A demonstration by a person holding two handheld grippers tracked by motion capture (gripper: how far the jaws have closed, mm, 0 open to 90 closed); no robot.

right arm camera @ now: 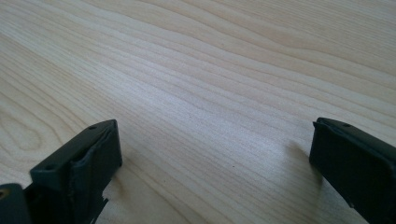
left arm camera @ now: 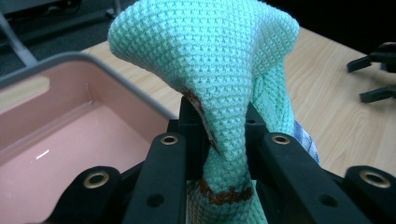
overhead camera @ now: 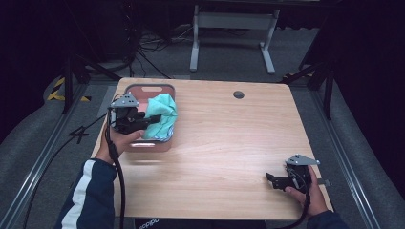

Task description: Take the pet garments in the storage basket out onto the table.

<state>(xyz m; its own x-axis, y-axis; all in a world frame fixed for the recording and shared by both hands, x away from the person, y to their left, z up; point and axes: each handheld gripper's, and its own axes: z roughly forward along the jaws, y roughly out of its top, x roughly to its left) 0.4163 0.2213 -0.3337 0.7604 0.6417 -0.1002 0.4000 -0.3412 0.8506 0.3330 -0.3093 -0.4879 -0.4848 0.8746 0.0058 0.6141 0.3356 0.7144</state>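
From the high view, a pink basket (overhead camera: 143, 144) sits at the left part of the pale wooden worktop (overhead camera: 224, 143), with a mint-green cloth (overhead camera: 162, 114) bunched over its right wall. The left gripper (overhead camera: 152, 119) reaches over the basket, its fingers clamped on the cloth. The right gripper (overhead camera: 271, 179) rests well apart, near the worktop's right front corner, fingers spread. A round grommet hole (overhead camera: 239, 94) lies near the far edge; grey carpet, cables and a white frame stand beyond.

In the left gripper view, the cloth (left arm camera: 210, 70) shows a waffle weave with a brown stitched edge, pinched between the fingers (left arm camera: 187, 121) and rising above them. The basket (left arm camera: 70, 140) lies to the left, the right gripper (left arm camera: 373, 77) far off.

In the right gripper view, the fingers (right arm camera: 88, 154) stand wide apart over bare wood grain (right arm camera: 210, 93).
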